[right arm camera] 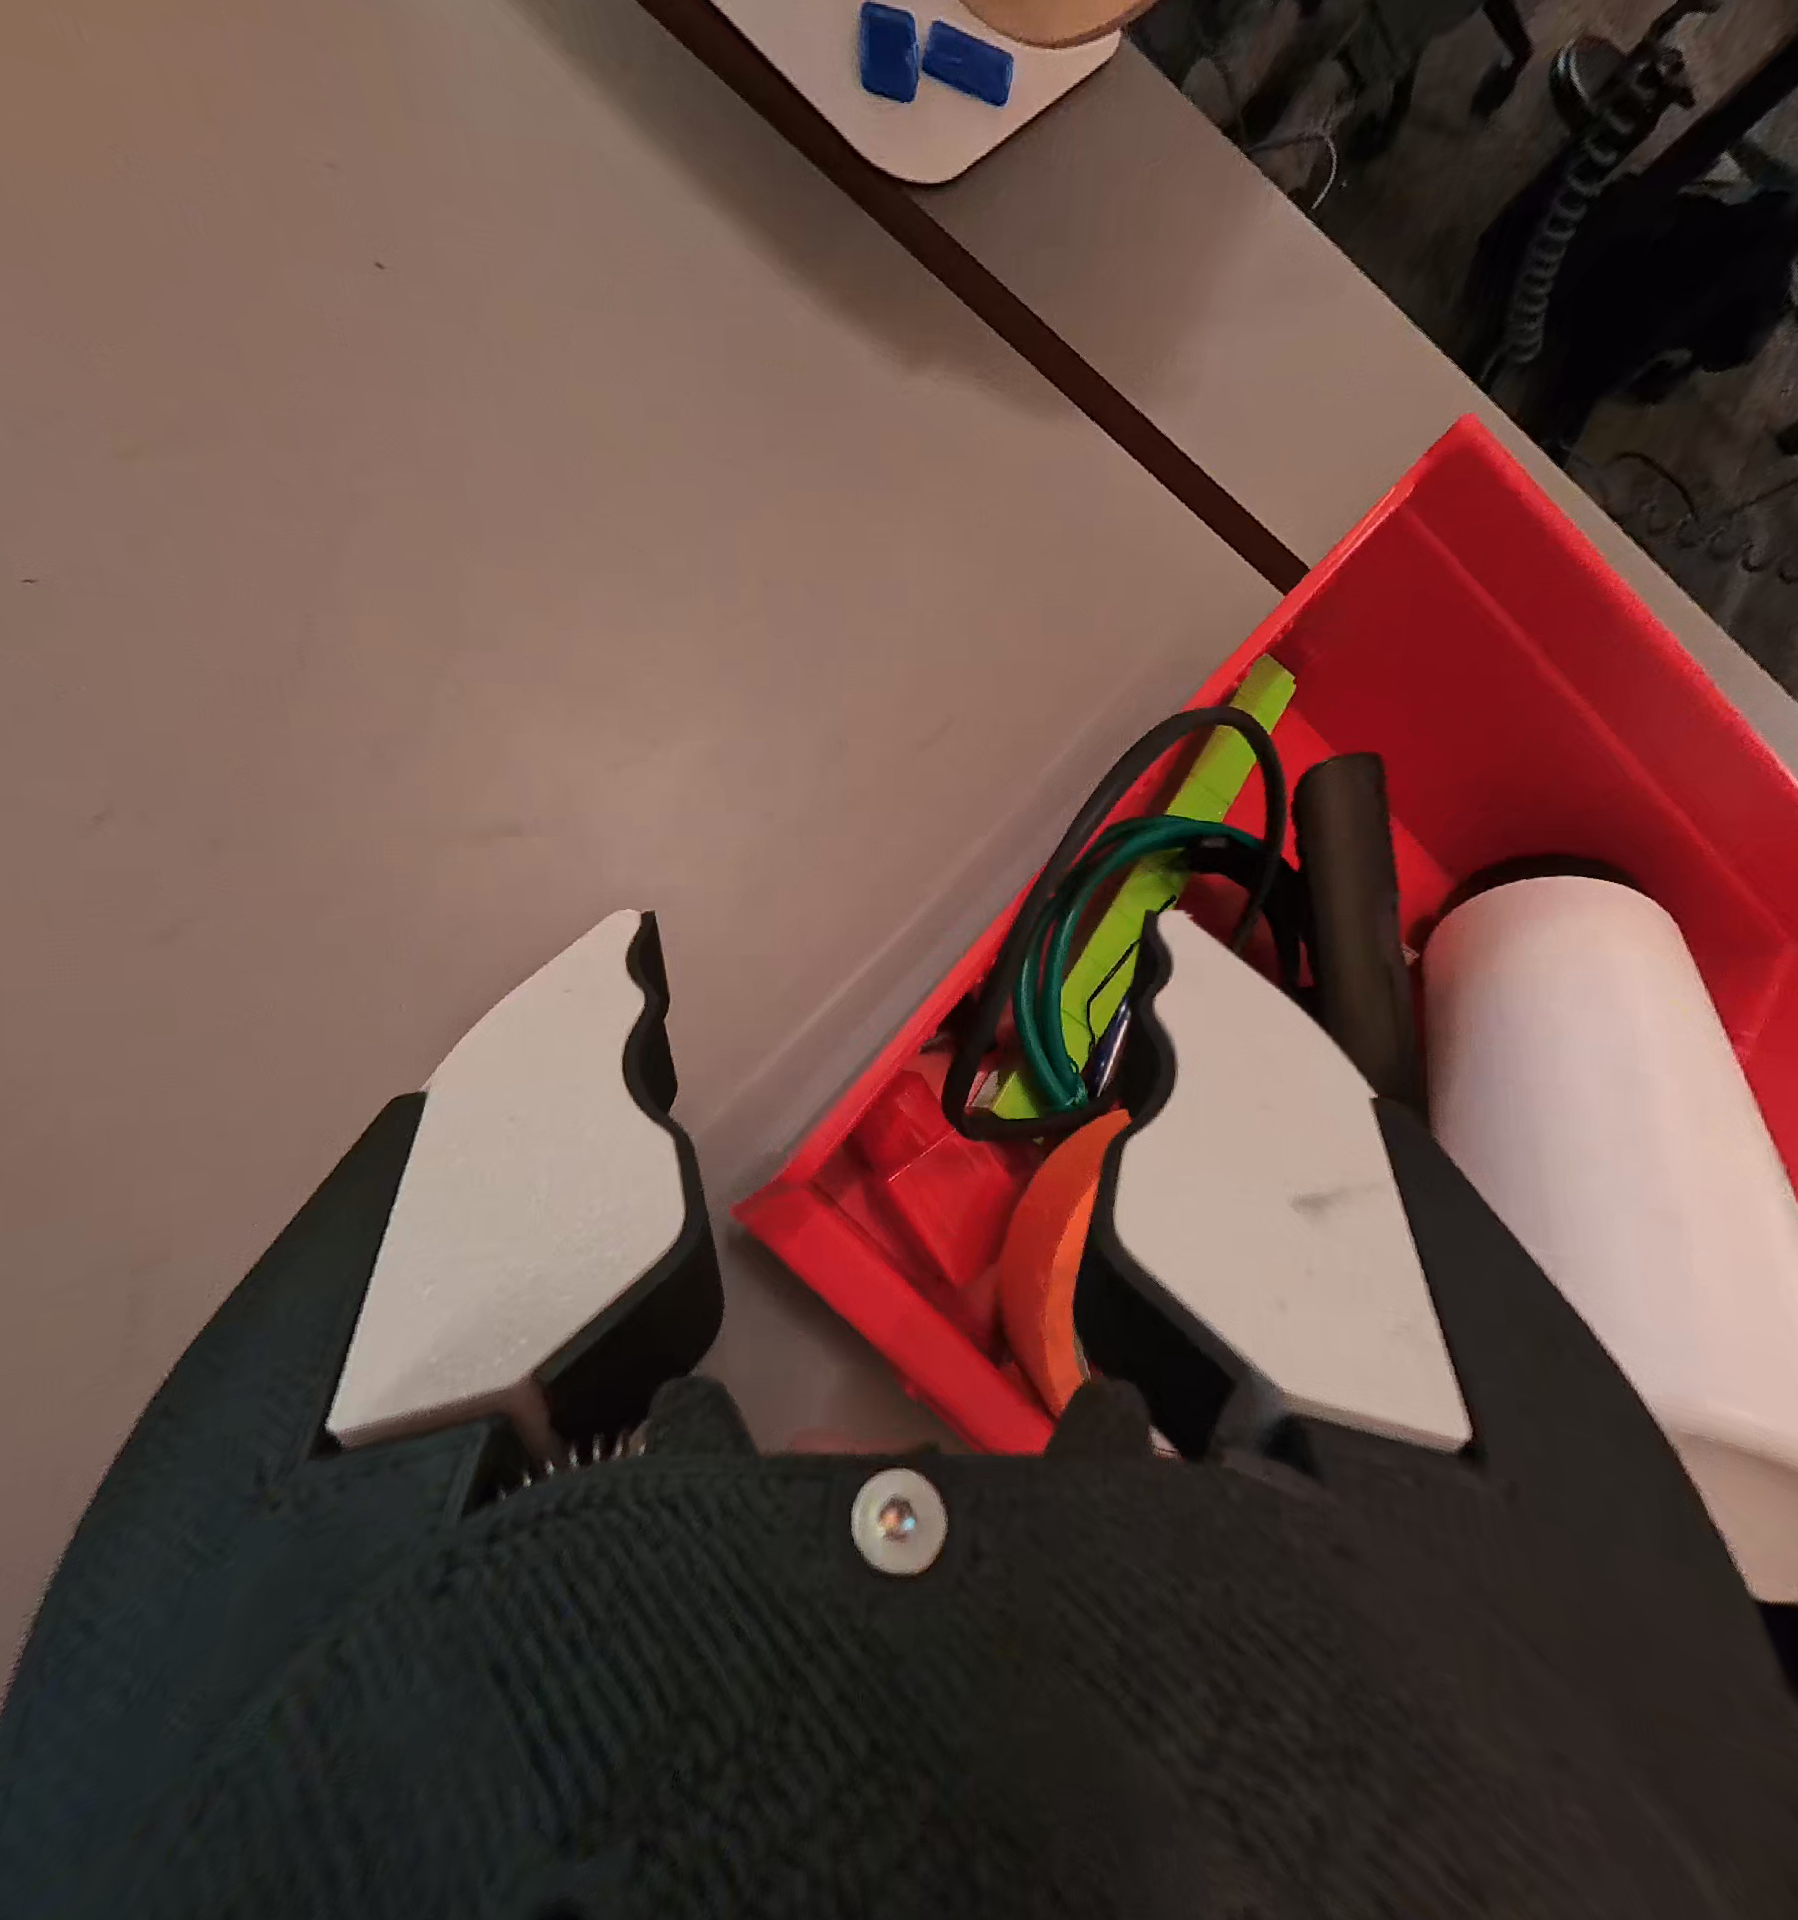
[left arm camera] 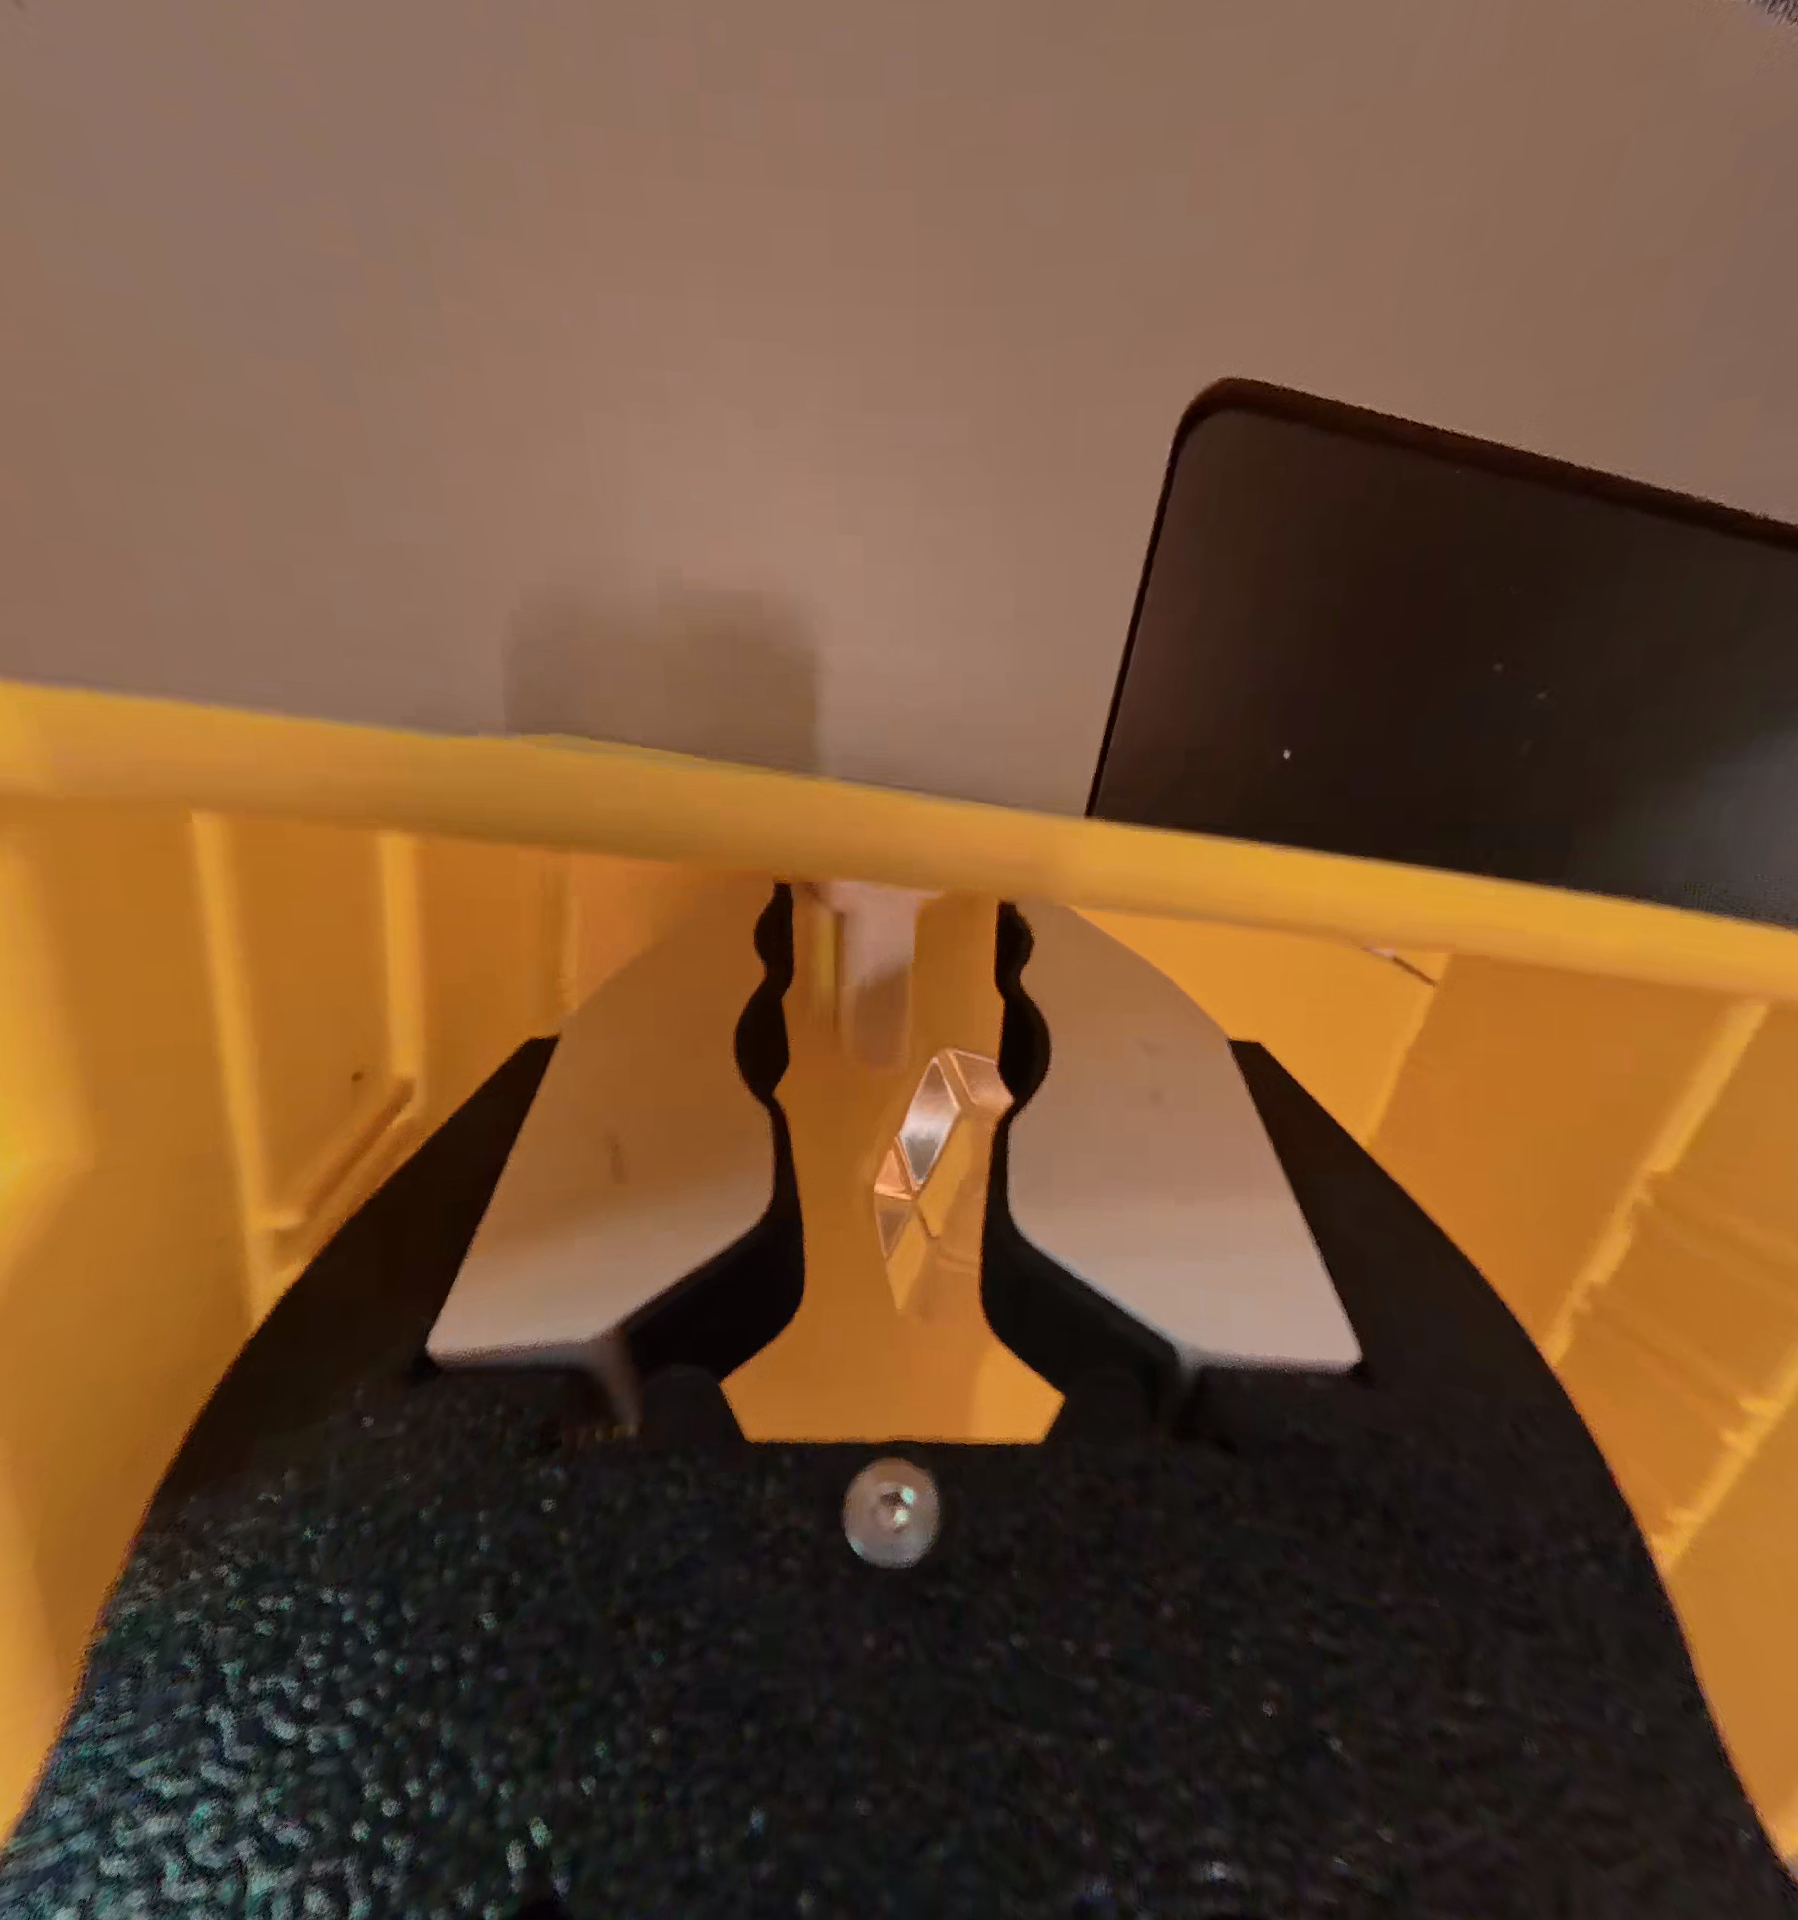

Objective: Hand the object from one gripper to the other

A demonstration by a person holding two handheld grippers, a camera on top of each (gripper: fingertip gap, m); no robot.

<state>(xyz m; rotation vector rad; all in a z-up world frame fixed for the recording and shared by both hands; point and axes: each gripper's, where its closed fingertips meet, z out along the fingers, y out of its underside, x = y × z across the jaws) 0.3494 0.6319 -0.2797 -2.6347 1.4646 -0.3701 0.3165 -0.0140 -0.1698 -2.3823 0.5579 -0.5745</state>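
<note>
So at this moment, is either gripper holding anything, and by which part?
The left gripper, inside the yellow plastic bin, has a small clear faceted piece between its fingers; contact can't be told. The right gripper is open and empty.

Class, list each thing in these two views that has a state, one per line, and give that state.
left gripper: fingers inside the yellow bin, narrowly parted around a clear faceted piece; contact unclear.
clear faceted piece: between the left fingers.
yellow bin: open-topped.
right gripper: open, empty, above the red bin's edge.
red bin: open-topped, holding wires, a green strip, a black tube, a white cylinder.
</note>
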